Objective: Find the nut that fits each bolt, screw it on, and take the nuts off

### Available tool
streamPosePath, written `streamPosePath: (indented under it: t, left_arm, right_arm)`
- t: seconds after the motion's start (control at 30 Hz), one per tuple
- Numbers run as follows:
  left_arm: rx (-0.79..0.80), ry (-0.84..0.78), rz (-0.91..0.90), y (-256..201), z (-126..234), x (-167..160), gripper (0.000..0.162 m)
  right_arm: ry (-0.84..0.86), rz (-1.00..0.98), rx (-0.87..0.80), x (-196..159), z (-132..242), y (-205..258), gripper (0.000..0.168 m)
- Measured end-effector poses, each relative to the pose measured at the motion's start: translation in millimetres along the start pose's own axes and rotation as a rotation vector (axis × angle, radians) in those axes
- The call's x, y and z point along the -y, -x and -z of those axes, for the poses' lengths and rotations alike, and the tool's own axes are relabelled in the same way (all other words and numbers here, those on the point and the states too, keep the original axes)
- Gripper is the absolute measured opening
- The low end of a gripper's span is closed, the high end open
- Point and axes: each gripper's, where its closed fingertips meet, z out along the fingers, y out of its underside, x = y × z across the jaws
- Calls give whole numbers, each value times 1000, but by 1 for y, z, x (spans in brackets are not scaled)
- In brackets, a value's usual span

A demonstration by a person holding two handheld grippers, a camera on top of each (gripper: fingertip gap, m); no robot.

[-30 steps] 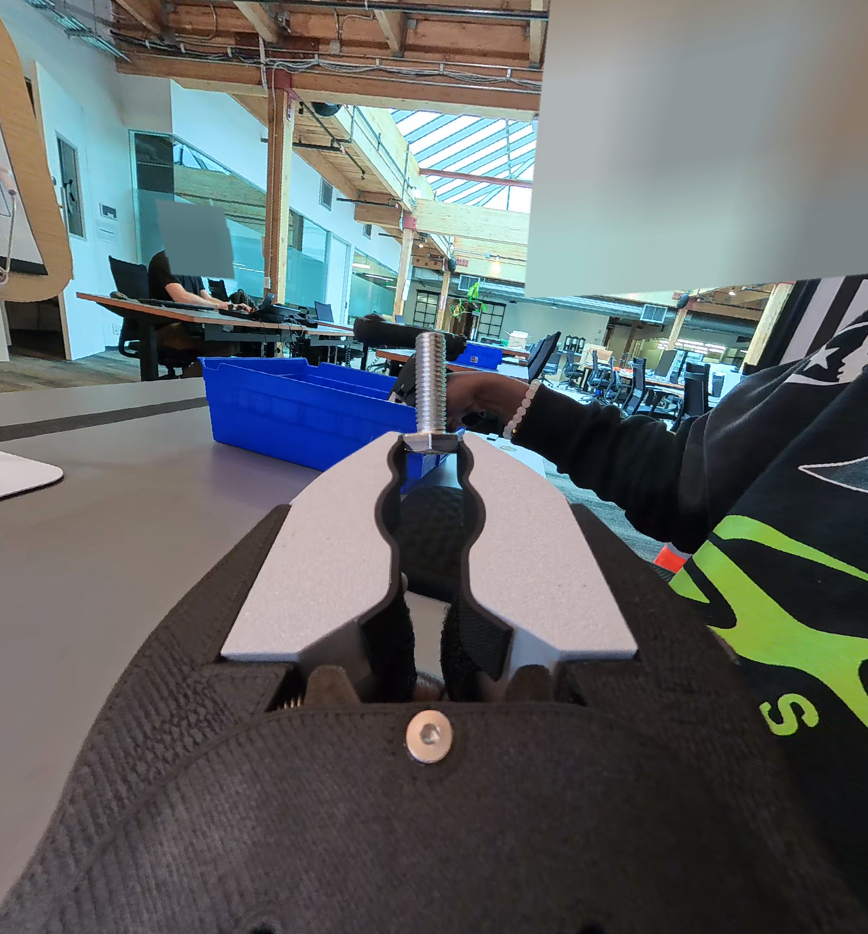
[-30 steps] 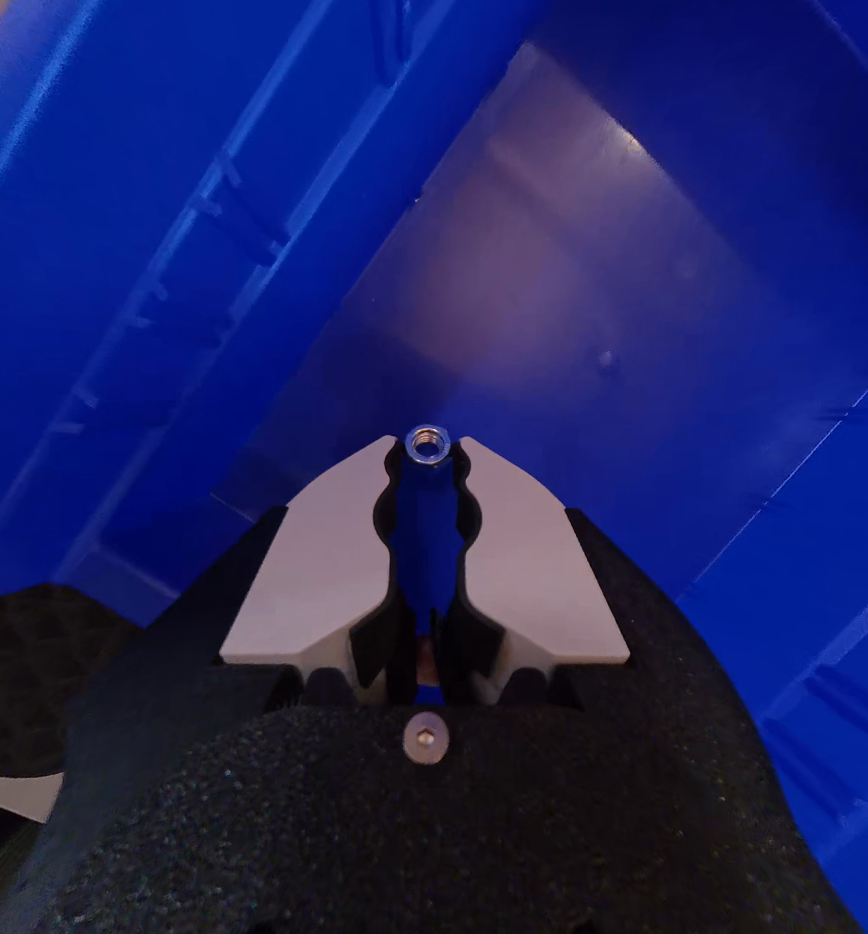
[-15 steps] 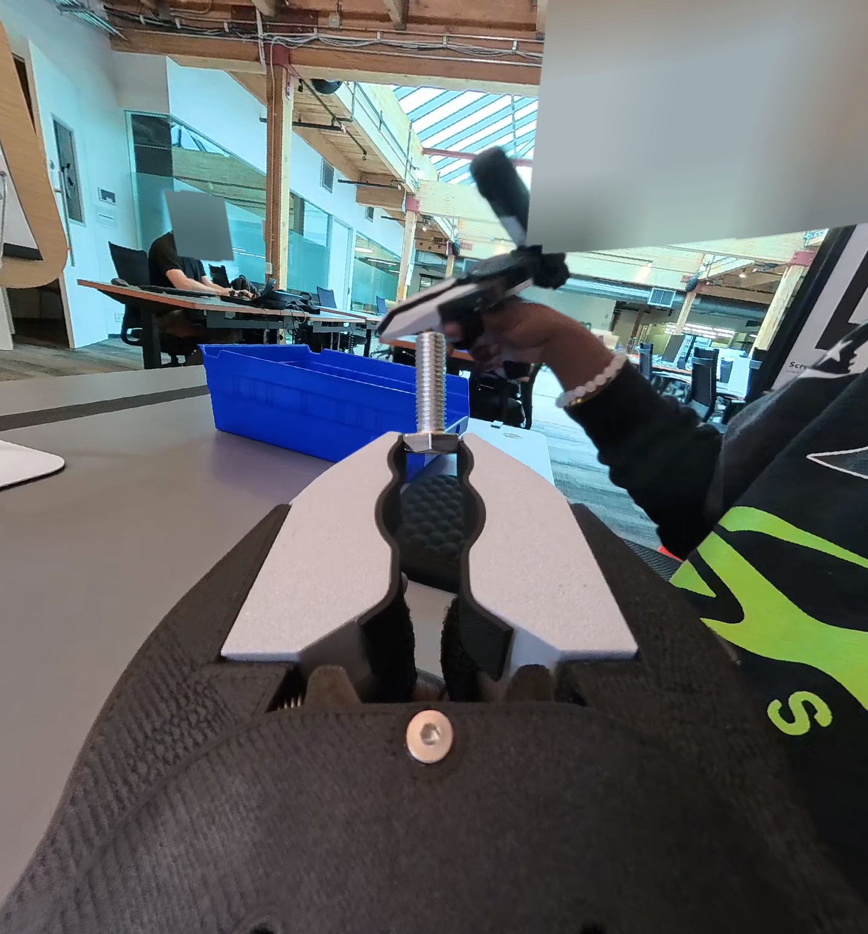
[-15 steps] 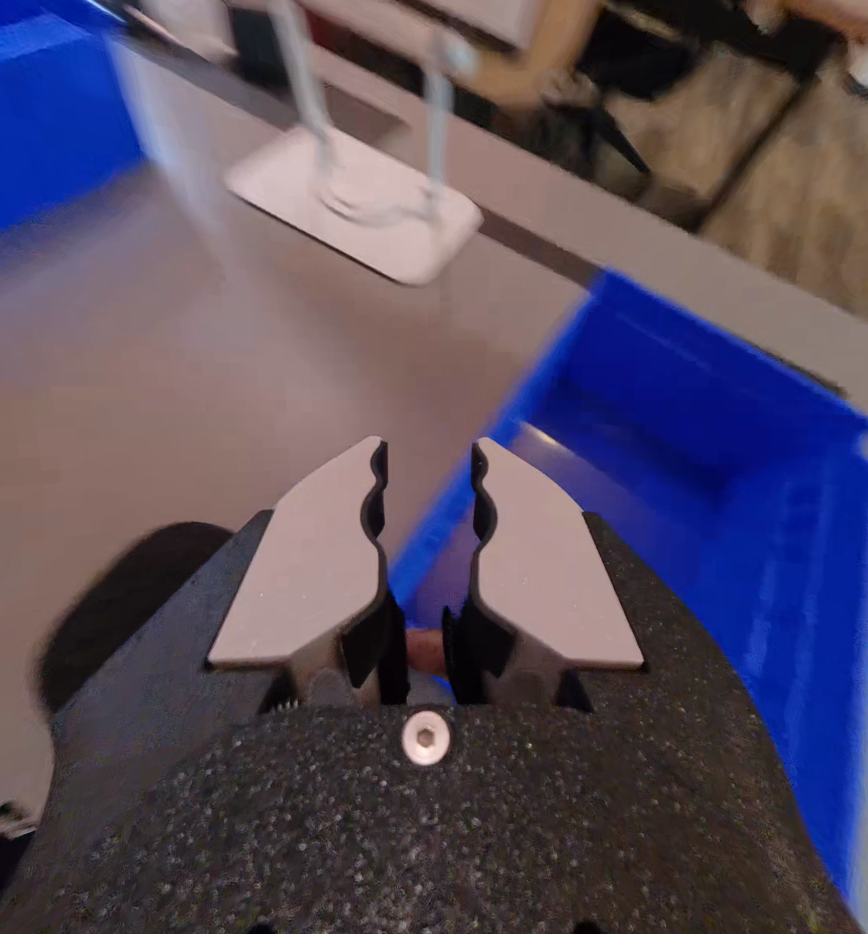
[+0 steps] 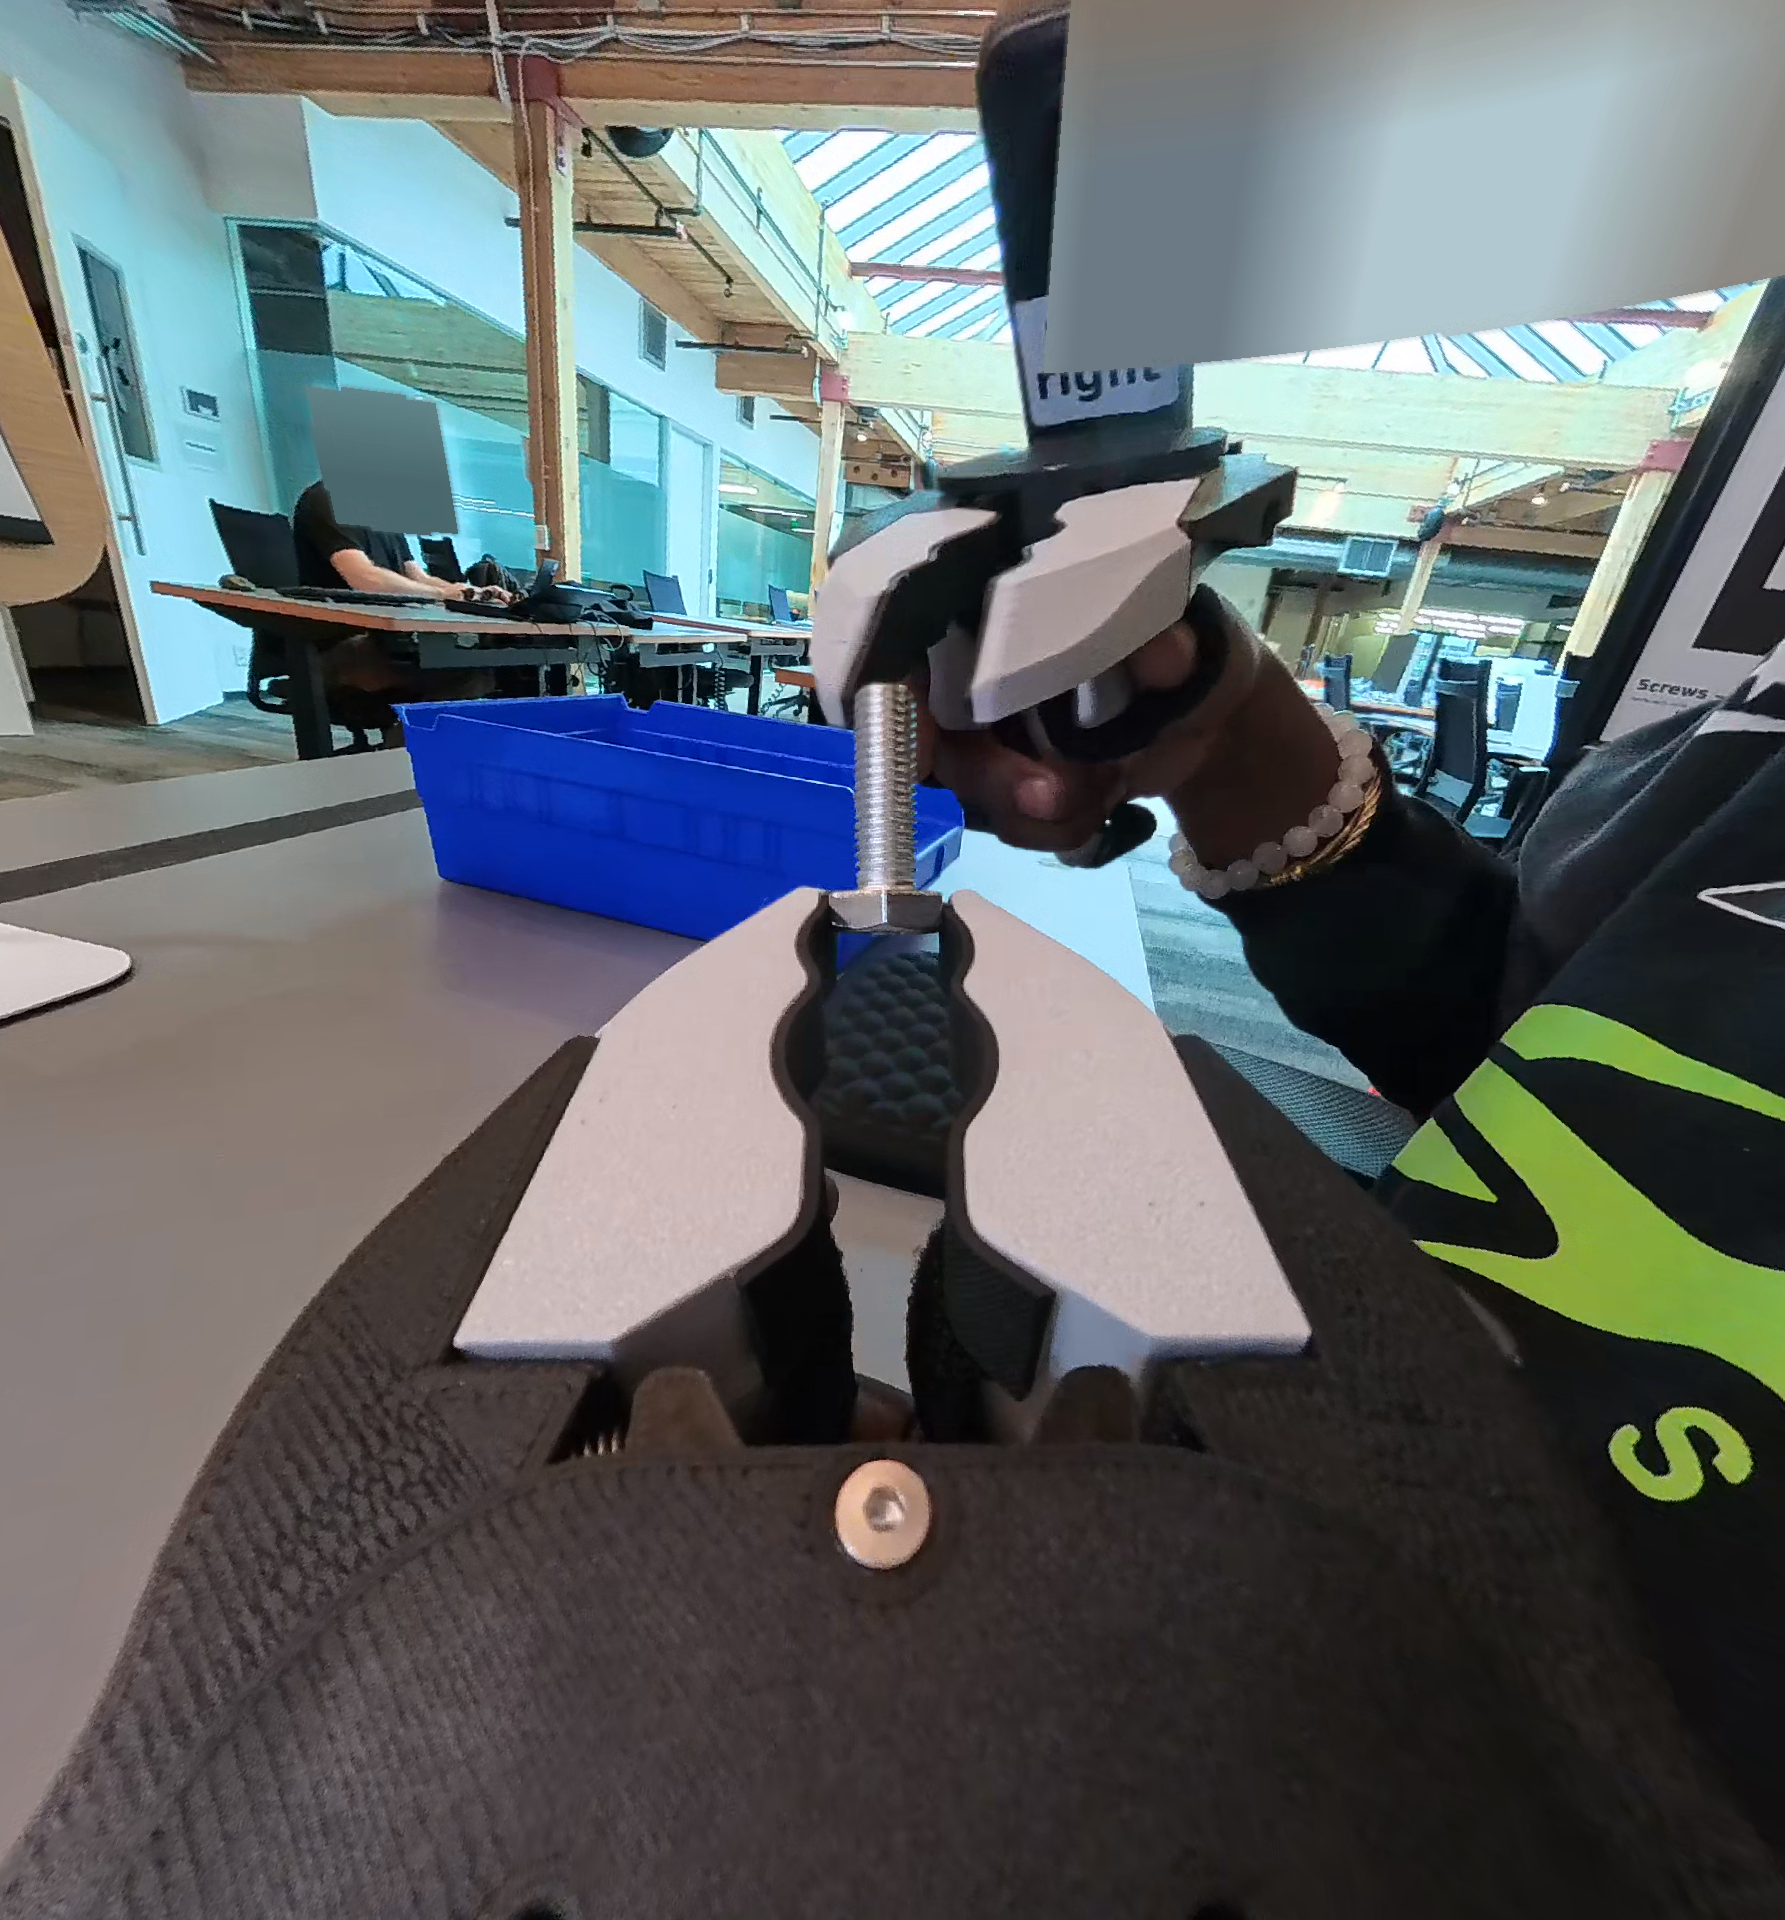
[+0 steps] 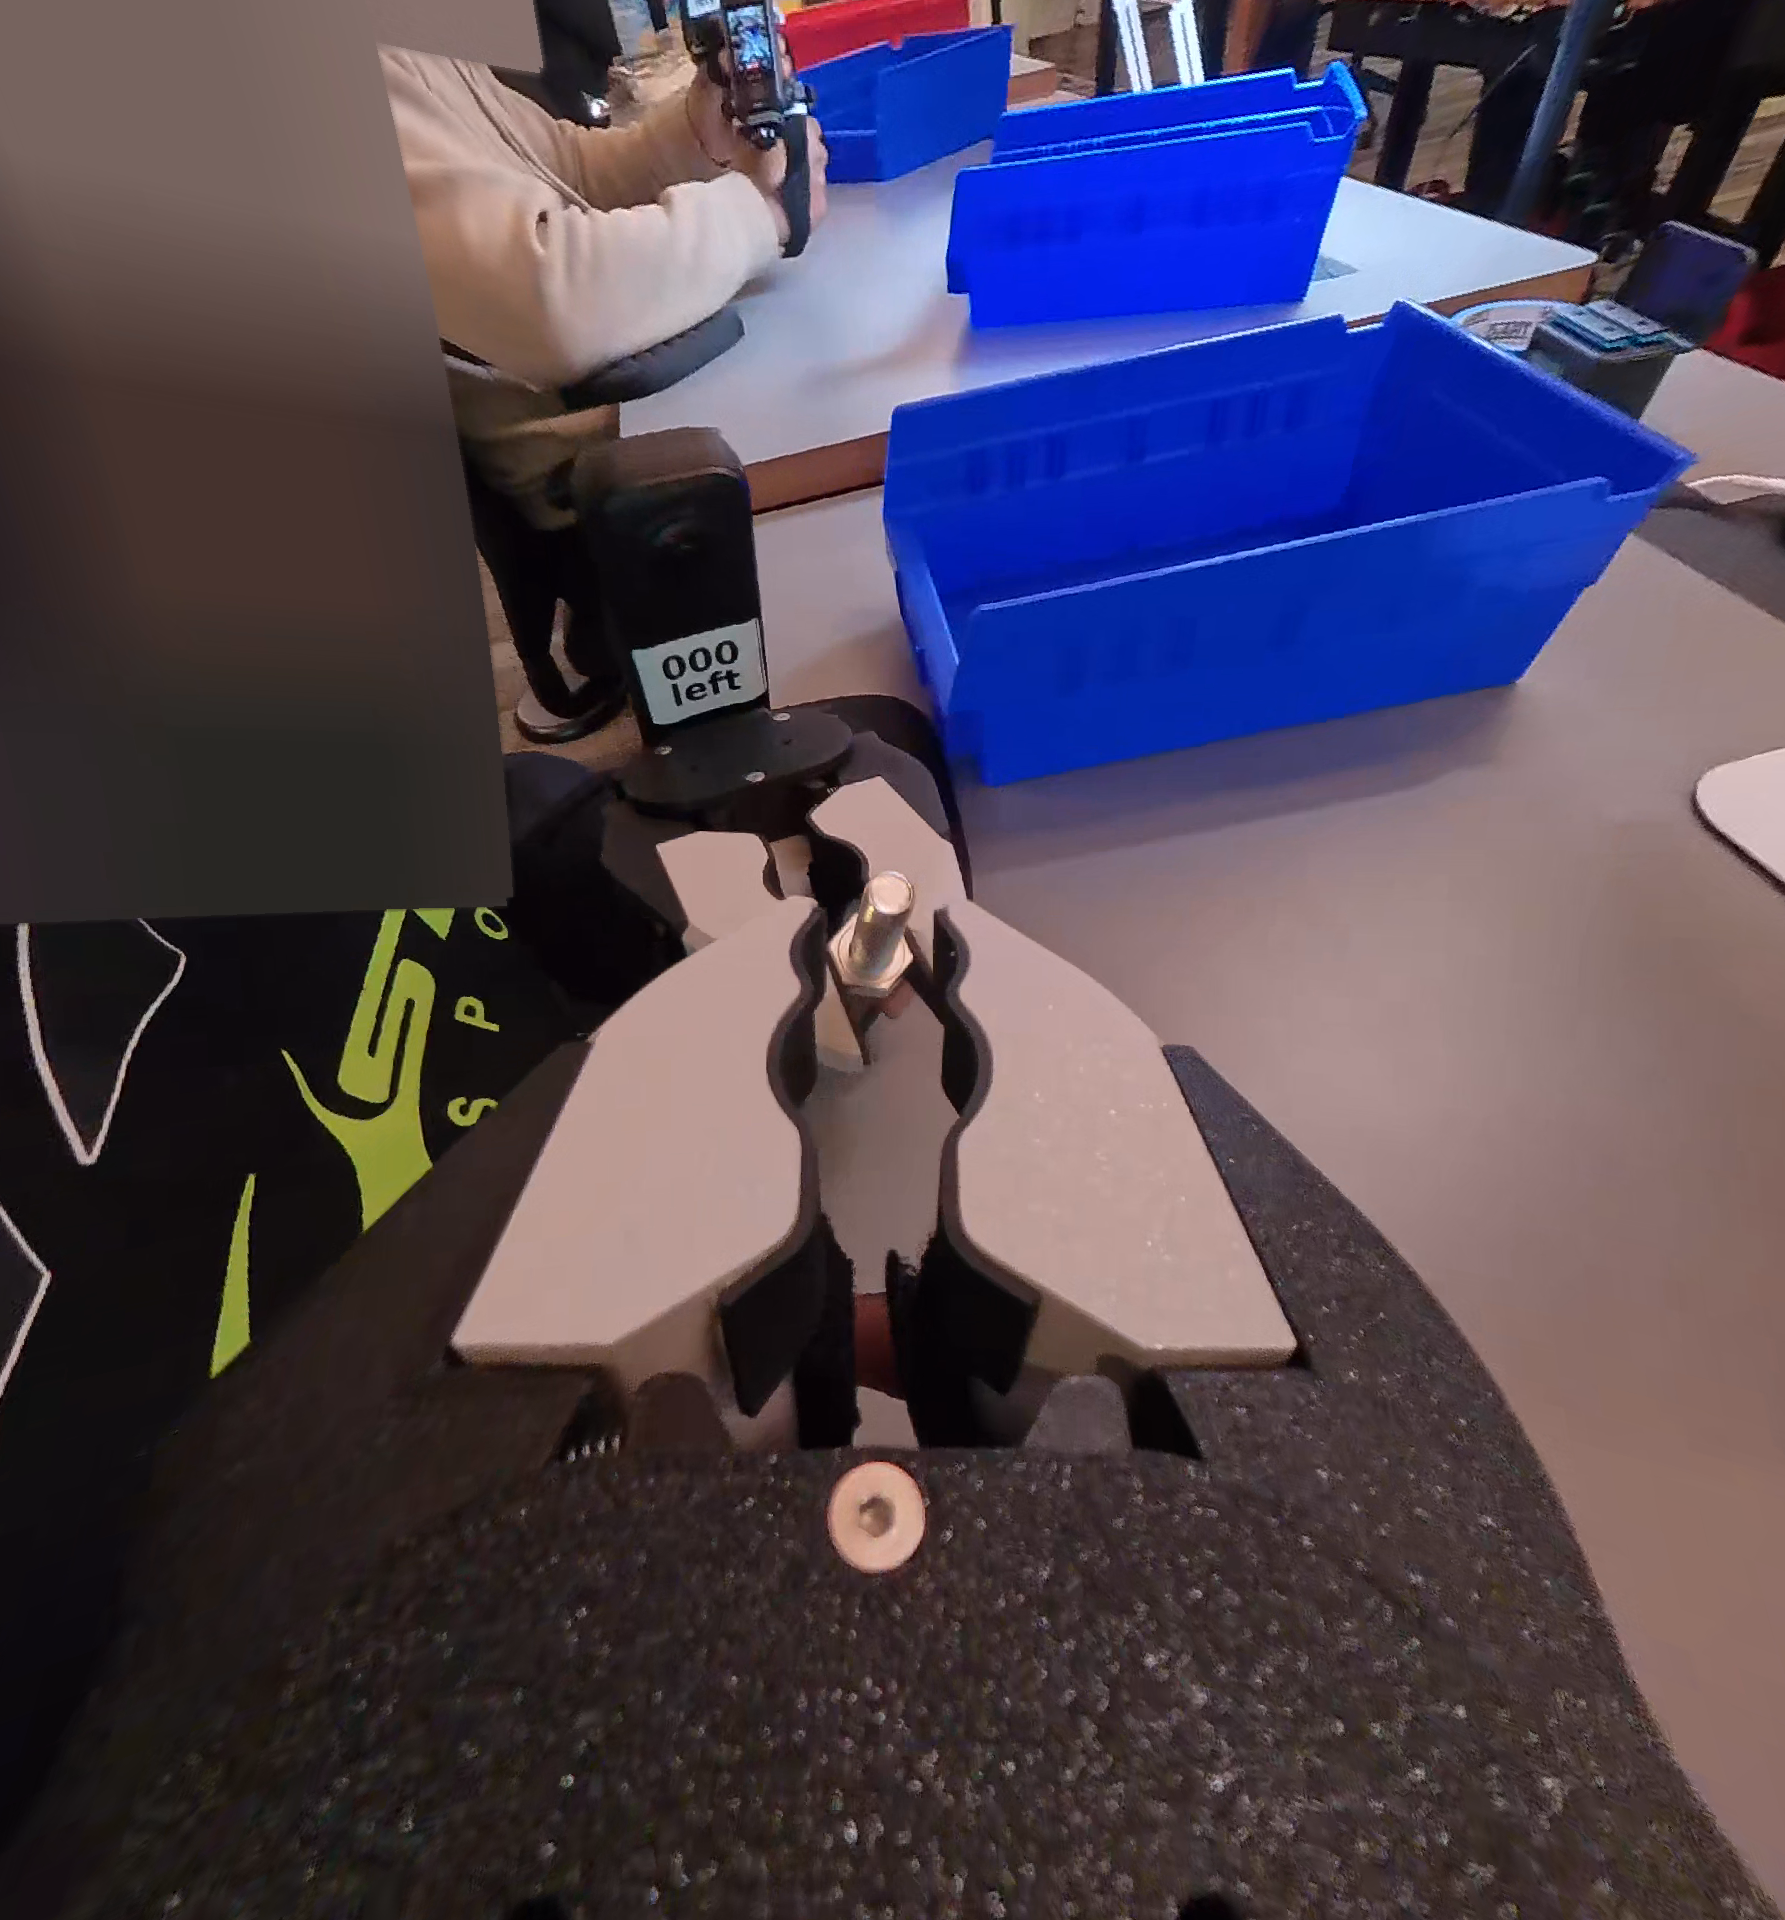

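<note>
My left claw (image 5: 886, 920) pinches the hard, slippery bolt (image 5: 886, 790) by its head, and my right claw (image 6: 872, 951) seems to grip the small nut (image 6: 870, 961) by its flat sides.

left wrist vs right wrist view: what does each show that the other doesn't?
Left wrist only: the bolt head clamped in the left hand-held gripper, with its threaded shaft upright. A hand with a bead bracelet holds the right hand-held gripper.

Right wrist only: the nut at the bolt's tip, apparently gripped between the right hand-held gripper's fingertips. Behind it, more bins on a second table and a person in a beige sleeve.

Both: bolt, both hand-held grippers, nearest blue bin, grey table.
</note>
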Motion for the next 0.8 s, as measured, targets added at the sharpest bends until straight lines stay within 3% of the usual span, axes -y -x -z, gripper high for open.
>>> streamPosePath:
  t: [0.3,0.4,0.53,0.67,0.8]
  left_arm:
    - [-12,-2,-1,-3,-2,0,20]
    - [-4,-9,31,0,-1,1,35]
    - [7,2,44,2,-2,0,50]
    - [1,12,43,2,-3,-2,52]
    - [3,18,51,3,-4,-4,52]
  right_arm:
    - [27,29,6,-2,-2,-1,10]
    - [33,55,-79,2,12,-16,10]
    - [18,75,-293,16,58,-60,10]
    - [23,57,-574,22,126,-123,10]
    - [67,-8,-798,4,187,-183,10]
